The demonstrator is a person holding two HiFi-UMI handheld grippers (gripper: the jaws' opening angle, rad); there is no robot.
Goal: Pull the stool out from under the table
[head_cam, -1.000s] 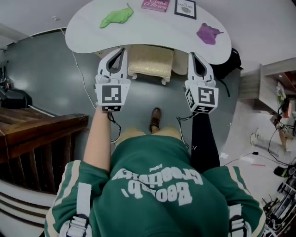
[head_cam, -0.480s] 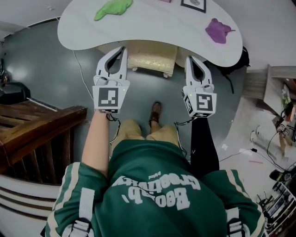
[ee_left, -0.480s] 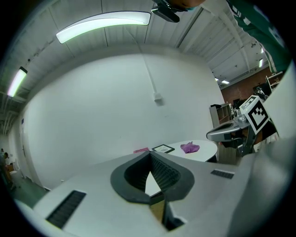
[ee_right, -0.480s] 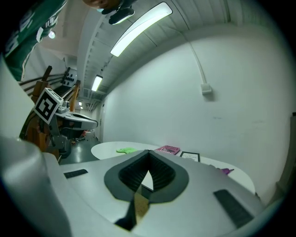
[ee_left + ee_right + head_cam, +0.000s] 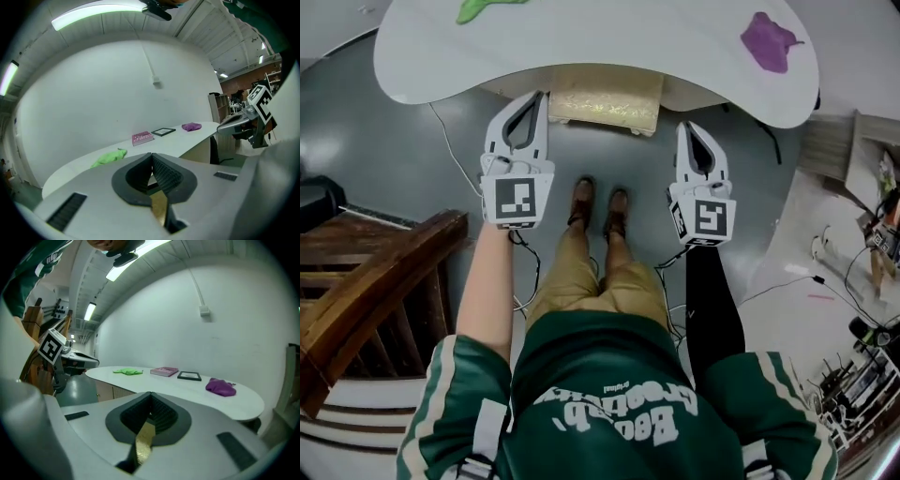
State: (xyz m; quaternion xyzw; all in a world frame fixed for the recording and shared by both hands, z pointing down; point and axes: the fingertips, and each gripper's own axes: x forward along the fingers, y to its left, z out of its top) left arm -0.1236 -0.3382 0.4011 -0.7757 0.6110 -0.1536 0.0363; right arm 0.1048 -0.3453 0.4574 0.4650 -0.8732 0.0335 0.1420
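Note:
The stool (image 5: 605,97) has a gold-coloured cushioned seat and stands tucked under the front edge of the white curved table (image 5: 600,52); its near part sticks out. My left gripper (image 5: 538,97) hangs shut just left of the stool, tips close to the seat's left end. To the right of the stool, my right gripper (image 5: 685,128) is also shut and holds nothing. In the left gripper view the closed jaws (image 5: 151,157) point over the table top, with a sliver of the gold seat (image 5: 159,207) below them. The right gripper view shows the same: closed jaws (image 5: 150,395), gold seat (image 5: 142,442) beneath.
A green cloth (image 5: 483,9) and a purple cloth (image 5: 772,39) lie on the table, with a pink book (image 5: 142,137) and a black frame (image 5: 163,131). A wooden railing (image 5: 375,281) stands at left and a cabinet (image 5: 830,150) at right. Cables run over the floor. The person's shoes (image 5: 600,206) are below the stool.
Both grippers have sunk toward the floor beside the stool, still shut. The head view has tipped down: the table slid up in the frame and both legs and shoes now show.

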